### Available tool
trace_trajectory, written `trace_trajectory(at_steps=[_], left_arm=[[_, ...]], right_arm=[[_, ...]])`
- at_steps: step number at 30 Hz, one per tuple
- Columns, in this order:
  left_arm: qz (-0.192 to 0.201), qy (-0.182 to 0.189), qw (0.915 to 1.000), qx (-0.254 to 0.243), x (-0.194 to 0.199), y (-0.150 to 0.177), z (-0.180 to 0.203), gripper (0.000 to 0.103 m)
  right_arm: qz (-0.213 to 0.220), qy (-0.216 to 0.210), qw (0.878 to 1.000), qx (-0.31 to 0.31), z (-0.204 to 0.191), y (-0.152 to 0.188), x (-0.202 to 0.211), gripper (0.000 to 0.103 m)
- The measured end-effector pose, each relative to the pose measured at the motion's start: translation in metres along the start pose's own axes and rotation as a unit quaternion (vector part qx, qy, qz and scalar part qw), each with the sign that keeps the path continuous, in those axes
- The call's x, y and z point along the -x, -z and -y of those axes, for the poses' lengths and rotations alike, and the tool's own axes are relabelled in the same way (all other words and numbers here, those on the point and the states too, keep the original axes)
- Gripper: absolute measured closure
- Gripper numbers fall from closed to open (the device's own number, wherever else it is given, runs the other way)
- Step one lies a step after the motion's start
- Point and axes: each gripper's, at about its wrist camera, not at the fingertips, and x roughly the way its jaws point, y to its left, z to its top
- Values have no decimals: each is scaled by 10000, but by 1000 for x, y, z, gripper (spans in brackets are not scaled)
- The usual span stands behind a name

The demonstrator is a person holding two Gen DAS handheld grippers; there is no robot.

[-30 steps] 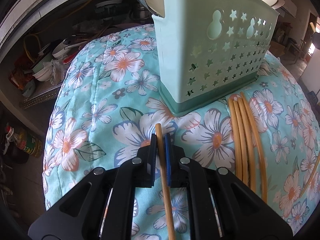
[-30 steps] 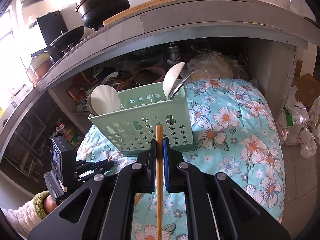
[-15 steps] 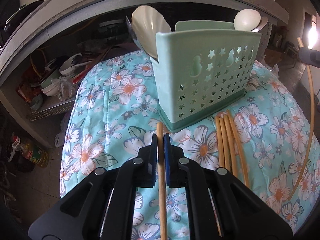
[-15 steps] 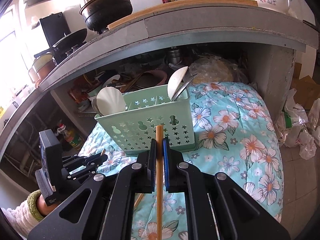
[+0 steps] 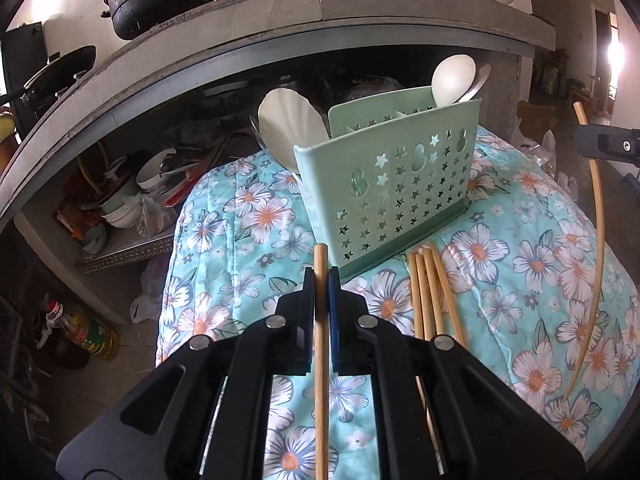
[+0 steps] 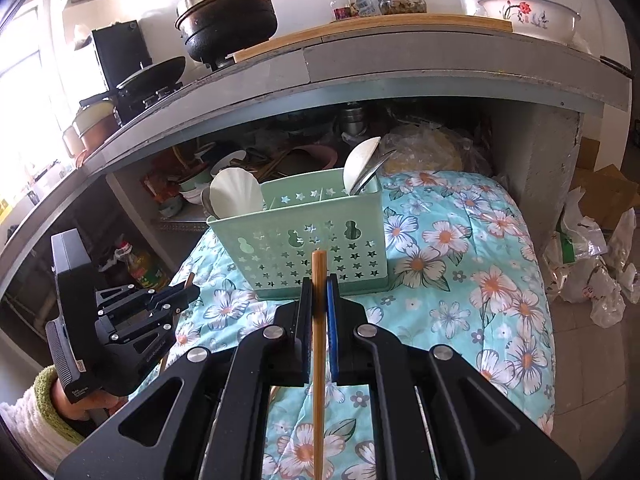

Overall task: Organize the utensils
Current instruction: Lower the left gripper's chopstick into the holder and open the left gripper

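Floral quilt point(image 5: 248, 216) – green caddy point(image 5: 400, 184), loose chopsticks point(image 5: 430, 292).

Black pot point(image 6: 227, 20), floral bowl point(image 6: 529, 16)

**Occlusions and cut-offs, both wrist views**

Left chopstick point(image 5: 321, 344): rear end runs off the bottom edge; midsection covered by the gripper pads. Right chopstick point(image 6: 319, 344): same, tail cut by the bottom edge. Loose chopsticks point(image 5: 430, 296) on the floral cloth point(image 5: 532, 264): near ends pass under the black gripper body. Spoon handles inside the green caddy point(image 6: 304, 248): hidden by its wall. Clutter on the under-counter shelf point(image 6: 248, 164): too dark and small to identify.
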Motion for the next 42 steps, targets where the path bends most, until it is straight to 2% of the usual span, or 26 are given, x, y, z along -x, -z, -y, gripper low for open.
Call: trace_trajectory(at_steps=[9,15,21,26,34,42], left_arm=[[169,-50,9998,-41,27,-2,0,97],[390,138,9989,216,51,-11,-16,97],[836,384,9944,521,79,-32,-32,97],[1367,577,9863,725,103,-54,-43,98],[2234,835,9676,834,139,-100,-46,98],[2764,942,9527,849,146,-147,-39,98]], right_arm=[[121,15,9999,96,-5,7,20,96],[399,-72,9992,-2,-5,4,39,96],[666,-189,9976,-78,-6,1,53,96],[752,-301,9966,-151,-6,1,57,96],[843,-451,9950,-296,1,1,60,96],[819,-604,9939,-425,11,-1,56,96]])
